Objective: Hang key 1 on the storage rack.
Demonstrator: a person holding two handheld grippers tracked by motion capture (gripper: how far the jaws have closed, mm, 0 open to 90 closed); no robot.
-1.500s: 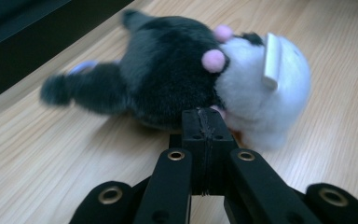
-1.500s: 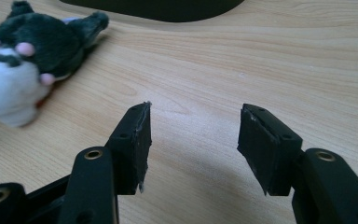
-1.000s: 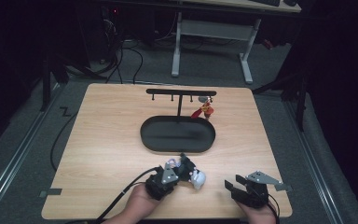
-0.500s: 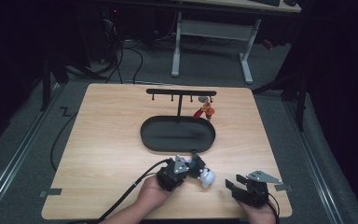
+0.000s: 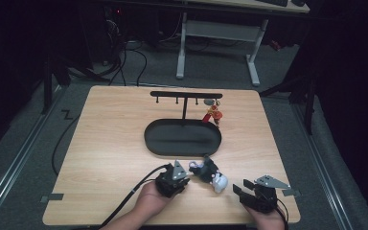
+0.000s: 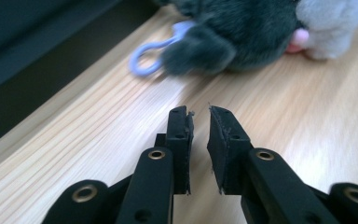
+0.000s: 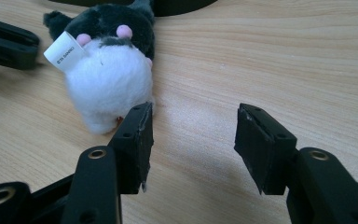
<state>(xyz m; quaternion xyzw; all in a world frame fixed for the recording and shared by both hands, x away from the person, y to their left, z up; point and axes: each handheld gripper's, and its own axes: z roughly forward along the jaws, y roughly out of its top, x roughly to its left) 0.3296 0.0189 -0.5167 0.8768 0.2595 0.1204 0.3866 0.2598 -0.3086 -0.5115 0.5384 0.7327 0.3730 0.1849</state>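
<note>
A small plush toy [image 5: 210, 175], dark grey with a white part and a lilac loop [image 6: 144, 63], lies on the wooden table [image 5: 110, 143] between the two grippers. My left gripper [image 5: 186, 178] sits just left of it and points at it. Its jaws [image 6: 200, 114] have just been opening and stand slightly apart with nothing between them. The plush [image 6: 233, 42] lies a little ahead of them. My right gripper [image 5: 237, 188] rests near the front edge, right of the plush [image 7: 107, 79]. Its jaws [image 7: 193, 112] have just been closing a little and stand wide over bare wood.
A black oval tray [image 5: 148, 139] lies mid-table behind the plush. A black rack with hooks [image 5: 185, 95] rises from it, with a red charm [image 5: 214, 115] hanging at its right end. A cable [image 5: 124, 201] trails from the left gripper to the front edge.
The left gripper moved the plush a little to the right, then drew back to the left, leaving it lying on the table. The right gripper has stayed put.
</note>
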